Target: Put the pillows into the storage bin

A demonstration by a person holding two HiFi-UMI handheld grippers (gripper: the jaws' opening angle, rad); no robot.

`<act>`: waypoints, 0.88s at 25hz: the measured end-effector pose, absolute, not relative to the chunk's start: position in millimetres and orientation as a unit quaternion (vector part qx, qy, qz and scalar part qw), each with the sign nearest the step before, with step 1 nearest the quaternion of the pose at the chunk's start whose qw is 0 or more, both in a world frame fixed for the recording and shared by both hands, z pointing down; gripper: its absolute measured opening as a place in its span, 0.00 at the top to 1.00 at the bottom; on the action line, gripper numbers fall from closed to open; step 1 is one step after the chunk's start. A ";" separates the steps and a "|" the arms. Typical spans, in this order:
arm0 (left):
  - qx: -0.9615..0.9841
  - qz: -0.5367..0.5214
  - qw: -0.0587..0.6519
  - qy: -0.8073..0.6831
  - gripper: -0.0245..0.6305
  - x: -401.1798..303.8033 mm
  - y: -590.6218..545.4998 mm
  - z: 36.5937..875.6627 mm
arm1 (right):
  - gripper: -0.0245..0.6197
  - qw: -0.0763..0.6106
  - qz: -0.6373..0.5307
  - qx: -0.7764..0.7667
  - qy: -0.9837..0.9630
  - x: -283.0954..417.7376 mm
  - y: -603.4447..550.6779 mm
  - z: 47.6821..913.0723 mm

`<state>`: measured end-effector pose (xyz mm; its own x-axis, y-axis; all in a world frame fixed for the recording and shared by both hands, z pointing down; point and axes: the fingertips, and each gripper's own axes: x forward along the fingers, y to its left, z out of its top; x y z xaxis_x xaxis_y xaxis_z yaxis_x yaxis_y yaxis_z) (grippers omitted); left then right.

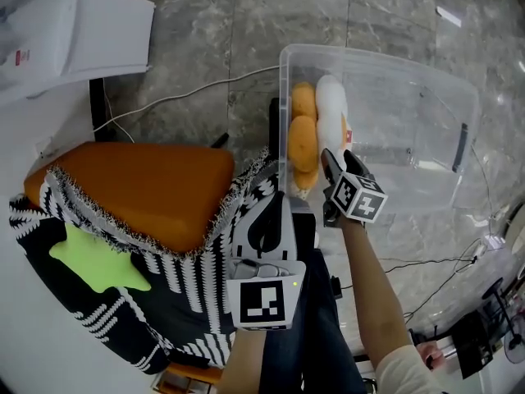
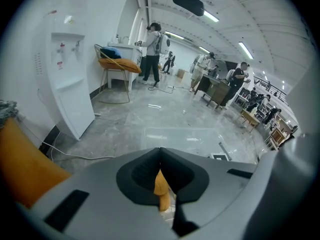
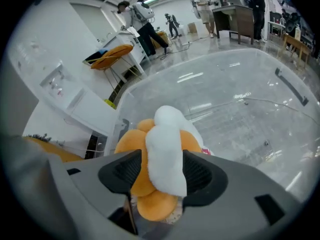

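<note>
A clear plastic storage bin [image 1: 385,64] stands on the grey floor. An orange and white plush pillow [image 1: 302,142] lies inside it against the left wall. My right gripper [image 1: 330,161] reaches over the bin's near rim. In the right gripper view its jaws [image 3: 159,171] stand wide on either side of the pillow's white part [image 3: 167,154], which fills the gap and brushes the right pad without being squeezed. My left gripper [image 1: 283,197] hovers lower, just short of the bin, with its jaws together and nothing in them. A big orange cushion [image 1: 139,187] and a green star pillow [image 1: 94,261] lie at the left.
A black-and-white fringed blanket [image 1: 189,294] drapes around the cushion. A white water dispenser [image 1: 66,31] stands at the top left, with a cable [image 1: 180,97] trailing over the floor. More cables lie at the right. People [image 2: 152,49] stand far off.
</note>
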<state>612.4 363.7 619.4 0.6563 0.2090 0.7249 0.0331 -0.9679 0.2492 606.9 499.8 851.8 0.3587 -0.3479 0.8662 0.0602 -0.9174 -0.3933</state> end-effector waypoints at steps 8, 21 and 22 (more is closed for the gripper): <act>0.917 0.381 0.105 0.058 0.94 602.3 357.0 571.6 | 0.57 0.150 -0.461 -0.866 0.124 619.1 500.2 733.5; 0.954 0.288 0.061 0.059 0.94 605.3 348.1 370.7 | 0.63 0.090 -0.246 -0.944 0.199 630.4 495.8 397.9; 0.958 0.275 0.062 0.056 0.94 605.6 346.5 352.2 | 0.64 0.089 -0.230 -0.948 0.202 630.4 494.8 373.6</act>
<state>605.6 346.5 352.2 0.8424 0.1424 0.5197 0.0739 -0.9859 0.1503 630.4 494.8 373.6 0.8126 -0.4244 0.3995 -0.3430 -0.9024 -0.2610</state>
